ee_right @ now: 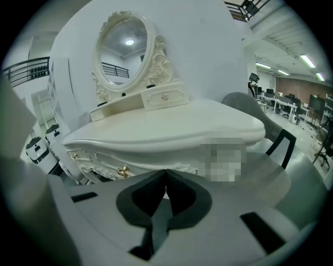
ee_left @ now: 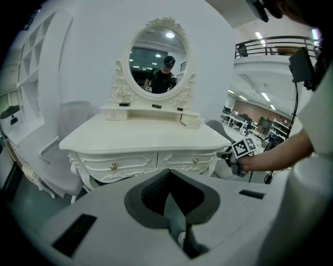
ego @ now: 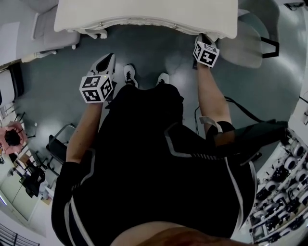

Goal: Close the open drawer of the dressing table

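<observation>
Head view: desk (ego: 144, 12) cut off by the top edge of the frame. Only its front strip showed, so the mirror and shelf were out of that view. The person's torso filled the lower half and hid the floor below the arms.

Right gripper view: the desk's overhang hid most of the front. Only one gold knob (ee_right: 123, 170) showed beneath it.

Small drawer (ee_right: 165, 97): sat on the desk top at the right end of the shelf under the oval mirror (ee_left: 158, 57). It stood proud of the shelf front, i.e. open. Its knobbed face pointed toward the desk's front edge, and its long axis ran front to back across the top. How far out it was could not be judged.

The two wide front drawers (ee_left: 156, 162) looked flush with the desk front.

Left gripper (ee_left: 168, 174): held off the desk front, aimed at it. Its fingers (ee_left: 151, 195) were pressed together at the tips with nothing between them.

Right gripper (ee_right: 165, 174): near the desk's right front corner, below the top. Its fingers (ee_right: 140, 200) were likewise pressed together and empty. Contact with the desk could not be confirmed.
</observation>
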Demonstrator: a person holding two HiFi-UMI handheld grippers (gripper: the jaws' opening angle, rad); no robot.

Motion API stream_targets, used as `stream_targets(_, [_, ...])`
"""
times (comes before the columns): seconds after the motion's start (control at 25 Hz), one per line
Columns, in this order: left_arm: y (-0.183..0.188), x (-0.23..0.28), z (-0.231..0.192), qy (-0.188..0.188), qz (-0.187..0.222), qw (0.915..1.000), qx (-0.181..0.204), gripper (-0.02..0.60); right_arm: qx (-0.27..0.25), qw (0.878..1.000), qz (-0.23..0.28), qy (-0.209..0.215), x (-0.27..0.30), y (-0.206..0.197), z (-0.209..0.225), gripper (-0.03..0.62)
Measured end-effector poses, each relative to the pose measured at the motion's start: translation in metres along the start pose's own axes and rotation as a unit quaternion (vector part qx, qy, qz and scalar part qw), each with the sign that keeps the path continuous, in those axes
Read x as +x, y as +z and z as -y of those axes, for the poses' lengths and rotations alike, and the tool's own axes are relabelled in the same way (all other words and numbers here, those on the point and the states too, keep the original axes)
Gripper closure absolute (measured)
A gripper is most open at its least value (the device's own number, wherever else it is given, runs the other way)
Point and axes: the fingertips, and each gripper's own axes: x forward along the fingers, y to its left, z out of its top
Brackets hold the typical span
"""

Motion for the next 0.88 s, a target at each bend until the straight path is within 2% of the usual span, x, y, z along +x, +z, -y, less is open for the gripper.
stream_targets(0.12, [0.018,-0.002,-0.003,-0.016,0.019,0.9994,0.024,0.577,0.02,1.0,-0.005,-0.007,-0.02,-0.004,-0.004,0.588])
stream_targets(0.28, [0.039,-0.008,-0.01,-0.029,0.043,0.9985,0.019,0.577,0.02,1.0,0.002,-0.007,-0.052,0.004,-0.015,0.588])
stream_targets(0.4, [0.056,-0.006,-0.015,-0.048,0.058,0.9966,0.032,0.577,0.023,0.999,0.021,-0.012,-0.073,0.024,-0.024,0.588])
stream_targets(0.52, [0.082,0.002,-0.013,-0.085,0.082,0.9915,0.055,0.577,0.025,0.998,0.049,-0.03,-0.099,0.052,-0.024,0.588])
stream_targets(0.76, [0.128,-0.012,-0.01,-0.118,0.112,0.9834,0.08,0.577,0.013,0.995,0.098,-0.023,-0.149,0.104,-0.054,0.588])
stream_targets(0.88, [0.157,-0.016,0.003,-0.152,0.137,0.9745,0.09,0.577,-0.004,0.992,0.123,-0.033,-0.177,0.132,-0.063,0.588])
